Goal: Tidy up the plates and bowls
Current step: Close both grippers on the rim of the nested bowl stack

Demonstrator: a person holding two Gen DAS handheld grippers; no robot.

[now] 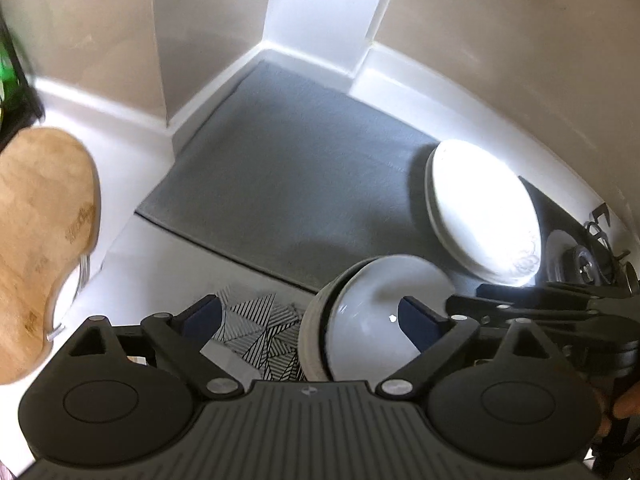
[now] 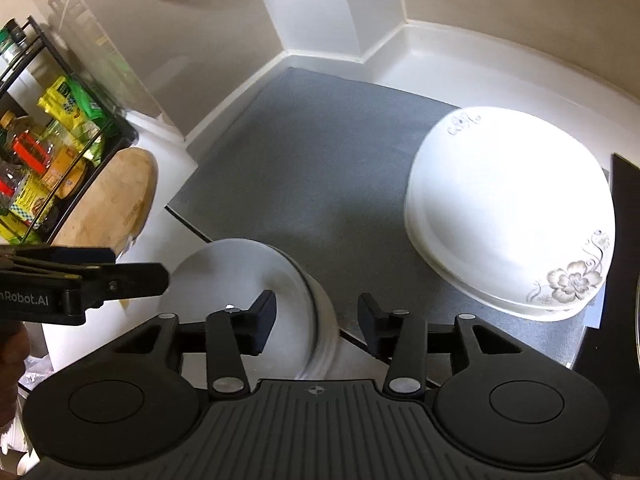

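Note:
A stack of white floral plates (image 2: 508,216) sits on the grey mat (image 2: 320,168) at the right; it also shows in the left wrist view (image 1: 484,208). A stack of white bowls (image 2: 256,300) stands at the mat's near edge, and shows in the left wrist view (image 1: 372,316). My left gripper (image 1: 312,316) is open, its right finger inside the top bowl. My right gripper (image 2: 316,320) is open, straddling the bowl stack's right rim without closing on it. The left gripper's body (image 2: 80,280) shows at the left of the right wrist view.
A wooden board (image 1: 44,248) leans at the left beside a black wire rack of spice packets (image 2: 44,152). A black-and-white patterned mat (image 1: 260,332) lies under the left gripper. A dark sink with drain (image 1: 588,264) lies right. White walls form the corner behind.

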